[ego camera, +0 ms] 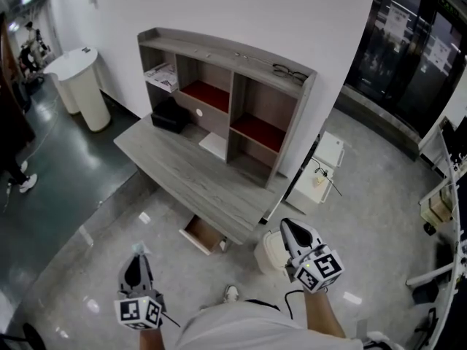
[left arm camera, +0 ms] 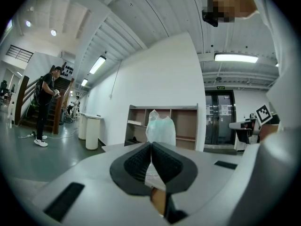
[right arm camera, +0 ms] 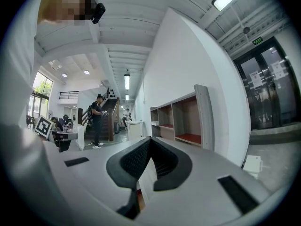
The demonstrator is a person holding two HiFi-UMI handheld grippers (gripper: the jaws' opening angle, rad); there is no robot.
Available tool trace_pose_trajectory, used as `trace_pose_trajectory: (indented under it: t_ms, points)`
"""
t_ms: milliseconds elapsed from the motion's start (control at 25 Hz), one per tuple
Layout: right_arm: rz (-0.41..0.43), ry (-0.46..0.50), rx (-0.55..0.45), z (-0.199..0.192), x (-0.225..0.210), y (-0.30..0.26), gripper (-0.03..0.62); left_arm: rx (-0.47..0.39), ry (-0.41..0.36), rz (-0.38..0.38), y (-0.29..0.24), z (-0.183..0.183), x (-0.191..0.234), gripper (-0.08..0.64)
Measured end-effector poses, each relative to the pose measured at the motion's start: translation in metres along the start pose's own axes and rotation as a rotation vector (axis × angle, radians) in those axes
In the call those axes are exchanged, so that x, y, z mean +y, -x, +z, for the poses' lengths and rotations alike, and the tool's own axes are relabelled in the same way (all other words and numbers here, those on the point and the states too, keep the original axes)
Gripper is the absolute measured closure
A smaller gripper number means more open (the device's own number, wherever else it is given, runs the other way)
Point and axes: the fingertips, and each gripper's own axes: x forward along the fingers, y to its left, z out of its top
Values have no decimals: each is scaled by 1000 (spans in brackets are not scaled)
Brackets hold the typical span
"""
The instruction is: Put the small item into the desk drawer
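The small plastic bag [left arm camera: 160, 125] (judged light, limp, slippery; hold a gathered edge) is pinched in the closed left hand-held gripper [left arm camera: 150, 146], well short of the open drawer [ego camera: 202, 234] under the table [ego camera: 186, 168]; the right hand-held gripper [right arm camera: 149, 143] is closed, empty.

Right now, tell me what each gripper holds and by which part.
The left gripper is shut on a small translucent plastic bag, pinched by its lower end; the rest stands out past the tips. The right gripper is shut, empty.
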Motion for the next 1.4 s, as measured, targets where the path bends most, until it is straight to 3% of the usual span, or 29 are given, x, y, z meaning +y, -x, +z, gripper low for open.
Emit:
trace_pose_trajectory:
  t_ms: [480,960,1400]
  points:
    - [48,-16,17,-10,31,6,571,-18,-45,-85,2,12,-25,537]
    - [70,-31,40,-25,63,12,571,-1,-36,-82,27,4,-12,537]
    - [144,-3,23,-29,122,8,571,19,-21,-58,67,-7,20,537]
